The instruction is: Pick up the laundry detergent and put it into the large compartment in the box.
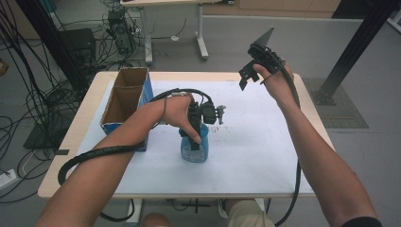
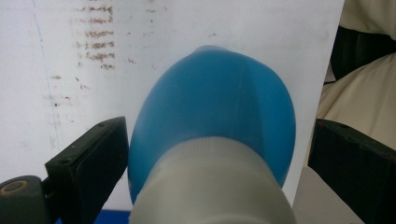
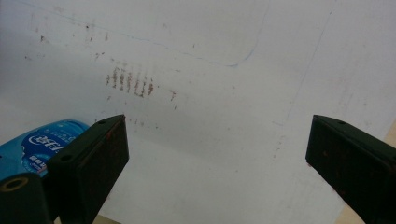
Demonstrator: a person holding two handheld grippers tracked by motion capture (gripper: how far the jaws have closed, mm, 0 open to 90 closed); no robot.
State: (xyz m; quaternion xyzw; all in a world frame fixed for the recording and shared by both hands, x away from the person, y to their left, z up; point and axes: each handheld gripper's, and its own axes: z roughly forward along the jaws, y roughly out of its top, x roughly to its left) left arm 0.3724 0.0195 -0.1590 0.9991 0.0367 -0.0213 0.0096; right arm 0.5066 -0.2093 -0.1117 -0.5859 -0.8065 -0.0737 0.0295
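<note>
A blue plastic bottle (image 1: 199,152) stands upright on the white sheet (image 1: 265,142) near the table's middle. My left gripper (image 1: 194,135) points down over it from above. In the left gripper view the bottle's blue body (image 2: 215,102) and pale cap (image 2: 210,186) sit between the two jaws, which stand wide apart, so my left gripper (image 2: 218,140) is open; its left jaw is very near the bottle's side. My right gripper (image 1: 247,75) is held up over the far right of the table, open (image 3: 217,135), with bare sheet below it and the bottle's label (image 3: 44,142) at lower left.
An open cardboard box (image 1: 124,101) with blue sides stands at the table's left, close to my left forearm. Faint brown marks (image 3: 130,81) and a thin blue pen line are on the sheet. Cables and black frame posts surround the table on the floor.
</note>
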